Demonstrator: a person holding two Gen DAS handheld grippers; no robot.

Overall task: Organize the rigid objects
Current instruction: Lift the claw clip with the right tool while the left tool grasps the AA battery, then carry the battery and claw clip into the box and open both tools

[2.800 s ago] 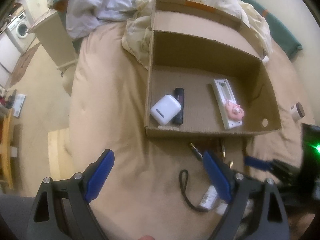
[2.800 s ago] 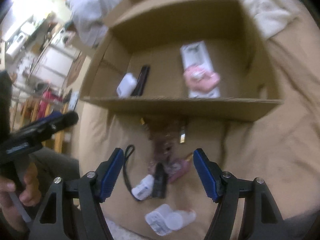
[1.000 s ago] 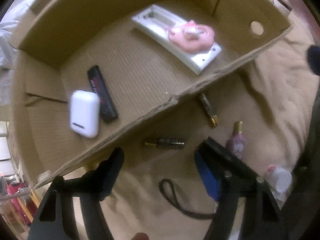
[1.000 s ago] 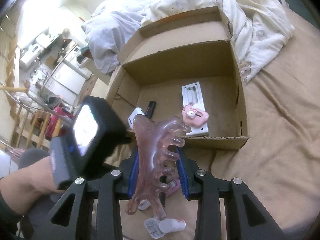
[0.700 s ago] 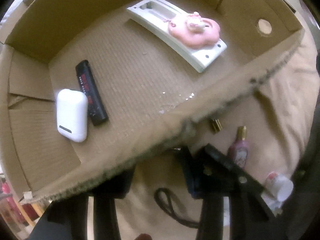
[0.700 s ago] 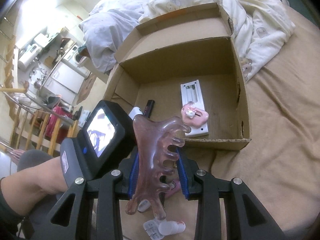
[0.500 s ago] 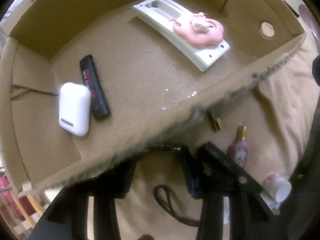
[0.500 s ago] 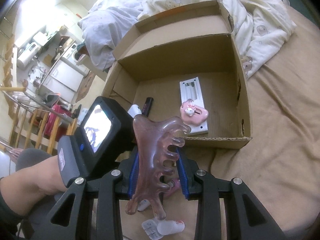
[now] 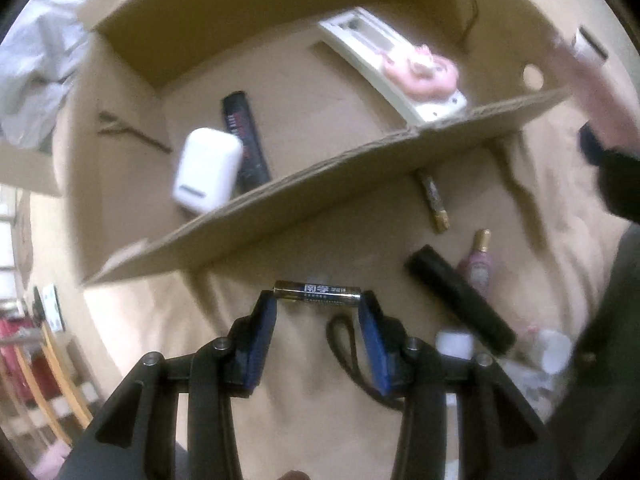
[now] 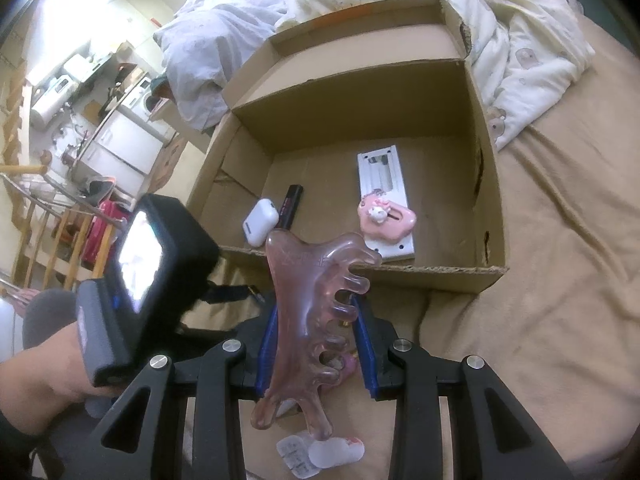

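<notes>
- Left gripper [image 9: 318, 300]: gripping a dark cylindrical battery with gold ends [image 9: 317, 292] endwise, just outside the brown cardboard box [image 9: 320, 184]; light, stiff, slippery, likely to roll.
- Right gripper [image 10: 316, 336]: clamping a translucent pink comb-shaped massage tool [image 10: 312, 312] mid-body; rigid, probably brittle.
- Counting inside the box: four items.
- Counting held: two.

Left gripper [image 9: 318, 310], right gripper [image 10: 316, 330]: black angular frames, silver screws, blue finger pads [image 9: 262, 340]. Person: grey garment [image 10: 44, 308].
</notes>
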